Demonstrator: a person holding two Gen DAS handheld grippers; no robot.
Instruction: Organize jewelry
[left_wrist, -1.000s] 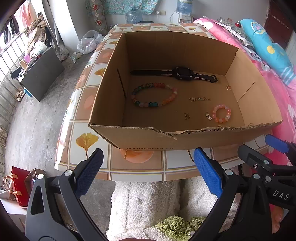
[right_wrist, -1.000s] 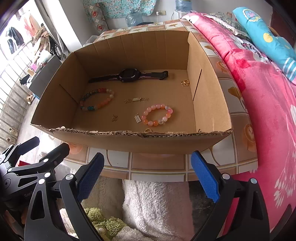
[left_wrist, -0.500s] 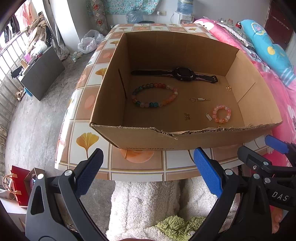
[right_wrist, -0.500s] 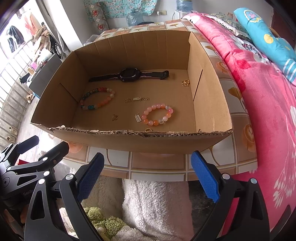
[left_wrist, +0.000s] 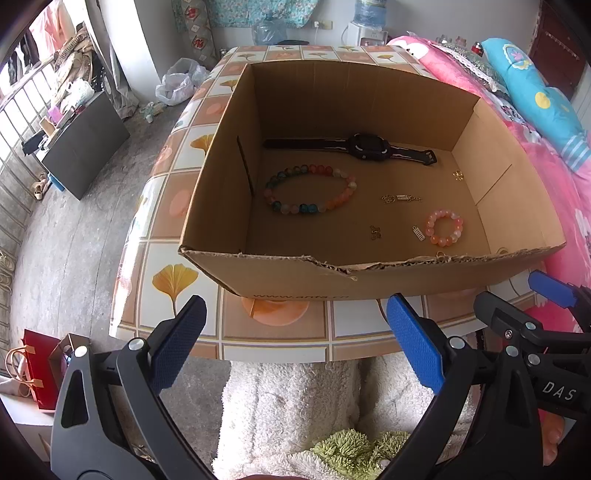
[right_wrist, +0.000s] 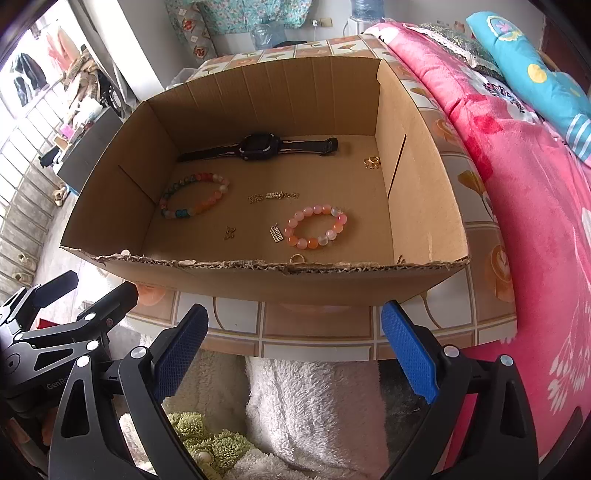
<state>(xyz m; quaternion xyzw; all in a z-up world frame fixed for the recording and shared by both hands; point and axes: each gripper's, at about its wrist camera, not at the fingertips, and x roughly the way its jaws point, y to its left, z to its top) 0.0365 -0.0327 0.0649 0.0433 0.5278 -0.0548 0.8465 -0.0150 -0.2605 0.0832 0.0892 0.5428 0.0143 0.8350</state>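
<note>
An open cardboard box (left_wrist: 280, 273) (right_wrist: 258, 280) stands on a tiled table. Inside lie a black watch (left_wrist: 365, 147) (right_wrist: 258, 147), a multicoloured bead bracelet (left_wrist: 310, 194) (right_wrist: 194, 199), a small pink bead bracelet (left_wrist: 443, 228) (right_wrist: 317, 227), a gold chain piece (left_wrist: 402, 198) (right_wrist: 273, 195), small charms (left_wrist: 375, 232) (right_wrist: 275, 234) and gold rings (left_wrist: 458, 174) (right_wrist: 371, 161). My left gripper (left_wrist: 295, 339) and right gripper (right_wrist: 293, 339) are both open and empty, held in front of the box's near wall, below the table edge.
The table (left_wrist: 173, 280) has a tile pattern with ginkgo leaves. A pink bed (right_wrist: 535, 221) runs along the right side. White fluffy fabric (left_wrist: 295, 398) lies below the grippers. Red bags (left_wrist: 33, 362) and a dark cabinet (left_wrist: 85, 147) stand on the floor to the left.
</note>
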